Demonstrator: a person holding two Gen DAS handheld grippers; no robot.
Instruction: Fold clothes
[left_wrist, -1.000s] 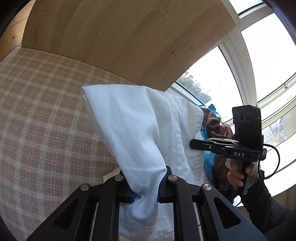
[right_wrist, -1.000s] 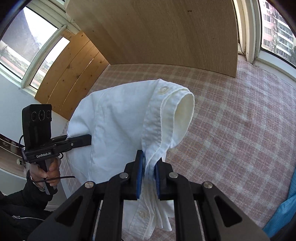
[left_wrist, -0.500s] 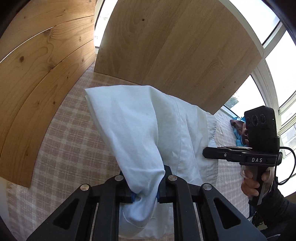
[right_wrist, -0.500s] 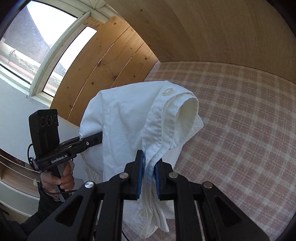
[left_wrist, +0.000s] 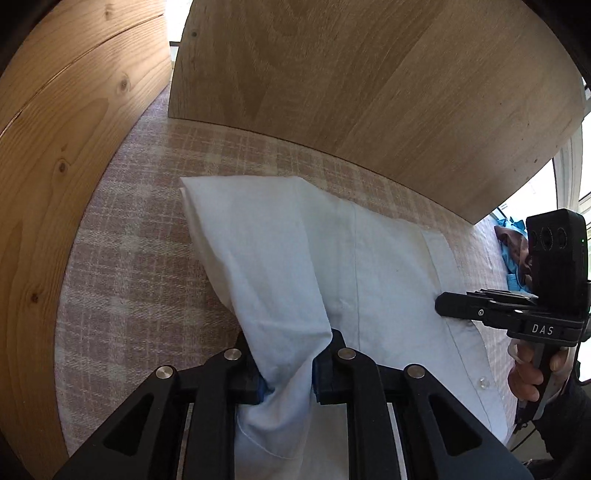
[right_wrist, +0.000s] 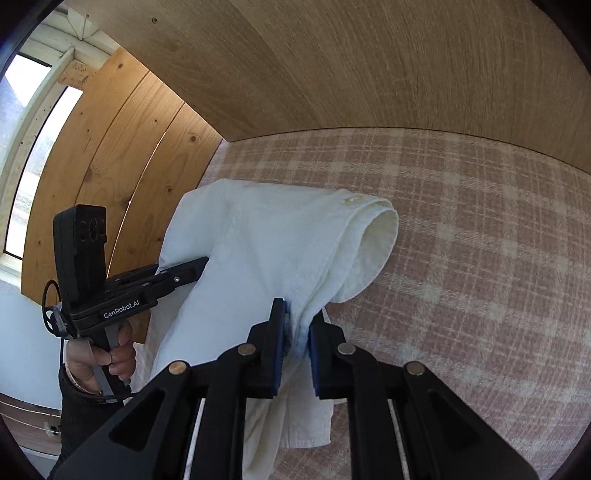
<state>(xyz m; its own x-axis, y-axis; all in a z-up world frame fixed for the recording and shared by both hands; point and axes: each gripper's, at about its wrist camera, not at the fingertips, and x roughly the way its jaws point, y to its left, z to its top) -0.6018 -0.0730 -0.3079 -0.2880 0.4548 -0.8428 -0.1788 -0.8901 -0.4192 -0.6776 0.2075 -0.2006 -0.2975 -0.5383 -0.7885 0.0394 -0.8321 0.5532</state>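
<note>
A white button-up shirt (left_wrist: 332, 254) is stretched between both grippers just above a pink plaid bedcover (left_wrist: 122, 266). My left gripper (left_wrist: 288, 373) is shut on a bunched fold of the shirt's body. My right gripper (right_wrist: 297, 332) is shut on the fabric by the collar (right_wrist: 369, 236), whose buttoned band curls over to the right. In the left wrist view the right gripper (left_wrist: 443, 306) reaches in from the right, its tips on the button placket. In the right wrist view the left gripper (right_wrist: 199, 264) comes in from the left, its tips hidden behind the cloth.
A light wooden headboard (left_wrist: 369, 81) stands behind the bedcover, and a pine plank wall (left_wrist: 55, 129) runs along the left. A pile of blue and brown clothes (left_wrist: 511, 251) lies at the far right by the window. A hand (right_wrist: 99, 354) grips the left tool's handle.
Both grippers have swung left and lower with the shirt toward the bedcover near the plank wall. The window has slid out of view. Both grips are unchanged.
</note>
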